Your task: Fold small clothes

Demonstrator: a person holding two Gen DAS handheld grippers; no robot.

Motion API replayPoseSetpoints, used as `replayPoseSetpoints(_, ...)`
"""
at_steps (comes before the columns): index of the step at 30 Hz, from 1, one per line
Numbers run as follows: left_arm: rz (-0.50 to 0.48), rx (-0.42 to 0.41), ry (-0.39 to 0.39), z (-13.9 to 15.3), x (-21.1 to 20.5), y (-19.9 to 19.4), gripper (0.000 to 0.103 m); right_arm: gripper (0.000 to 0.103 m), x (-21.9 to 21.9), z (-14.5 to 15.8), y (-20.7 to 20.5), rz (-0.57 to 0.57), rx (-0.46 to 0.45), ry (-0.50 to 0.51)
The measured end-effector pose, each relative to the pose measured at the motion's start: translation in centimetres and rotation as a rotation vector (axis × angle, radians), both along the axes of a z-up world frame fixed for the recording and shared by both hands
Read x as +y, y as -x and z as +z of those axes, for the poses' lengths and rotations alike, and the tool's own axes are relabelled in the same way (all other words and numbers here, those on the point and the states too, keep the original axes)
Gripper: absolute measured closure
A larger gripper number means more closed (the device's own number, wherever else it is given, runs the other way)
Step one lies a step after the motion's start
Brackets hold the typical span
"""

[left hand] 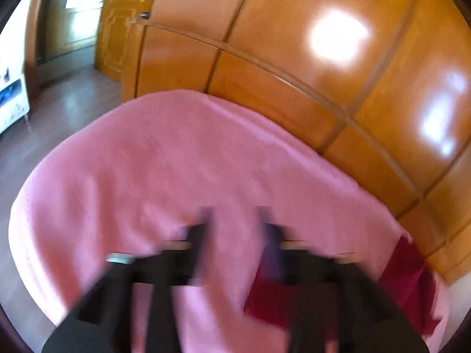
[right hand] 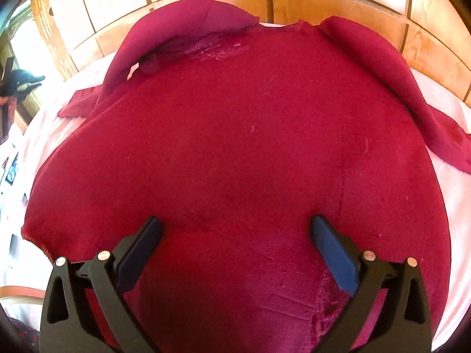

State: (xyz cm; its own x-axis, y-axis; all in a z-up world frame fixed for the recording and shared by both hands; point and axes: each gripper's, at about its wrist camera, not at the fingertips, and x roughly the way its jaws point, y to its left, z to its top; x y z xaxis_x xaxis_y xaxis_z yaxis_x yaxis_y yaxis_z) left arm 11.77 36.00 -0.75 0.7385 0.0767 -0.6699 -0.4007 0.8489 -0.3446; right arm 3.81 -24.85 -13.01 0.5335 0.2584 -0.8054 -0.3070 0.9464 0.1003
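Note:
A dark red small garment lies spread flat on the pink sheet, both sleeves folded in near the top. My right gripper hovers over its lower middle, jaws wide apart and nothing between the fingers. The left wrist view is blurred by motion. There my left gripper stands over the bare pink sheet, its fingers apart with only sheet showing between them. An edge of the red garment shows at the lower right of that view, partly behind the gripper body.
Glossy wooden wardrobe panels rise right behind the bed's far edge. Wooden floor and a white cabinet lie to the left. In the right wrist view a dark object sits at the left edge.

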Motion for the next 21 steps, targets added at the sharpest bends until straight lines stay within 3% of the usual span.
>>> replayPoseSetpoints(1, -0.008, -0.006, 0.01, -0.4, -0.4, 0.3, 0.026, 0.002, 0.1, -0.1, 0.0, -0.005, -0.004, 0.003)
replayPoseSetpoints(5, -0.066, 0.053, 0.071, -3.4, -2.0, 0.4, 0.026, 0.002, 0.4, -0.2, -0.2, -0.018, -0.009, 0.003)
replayPoseSetpoints(9, -0.139, 0.128, 0.101, -6.1, -3.7, -0.6, 0.033, 0.002, 0.3, -0.2, -0.1, -0.021, -0.013, 0.01)
replayPoseSetpoints(10, -0.16, 0.145, 0.105, -6.7, -4.1, -1.3, 0.039, 0.002, 0.3, -0.2, -0.1, -0.025, -0.014, 0.013)
replayPoseSetpoints(11, -0.191, 0.173, 0.105, -7.5, -4.7, -2.0, 0.063, 0.002, 0.4, -0.2, -0.2, -0.028, -0.013, 0.015)
replayPoseSetpoints(13, -0.25, 0.245, 0.059, -8.8, -6.4, -2.9, 0.095, 0.002, 0.4, -0.2, -0.2, -0.035, -0.013, 0.016)
replayPoseSetpoints(16, -0.241, 0.219, -0.004, -7.8, -6.3, -3.0, 0.097, 0.002, 0.3, -0.2, -0.3, -0.037, -0.009, 0.022)
replayPoseSetpoints(21, -0.007, 0.11, -0.031, -3.3, 0.5, -2.5, 0.097, 0.002, 0.2, -0.1, -0.5, -0.032, -0.005, 0.024)
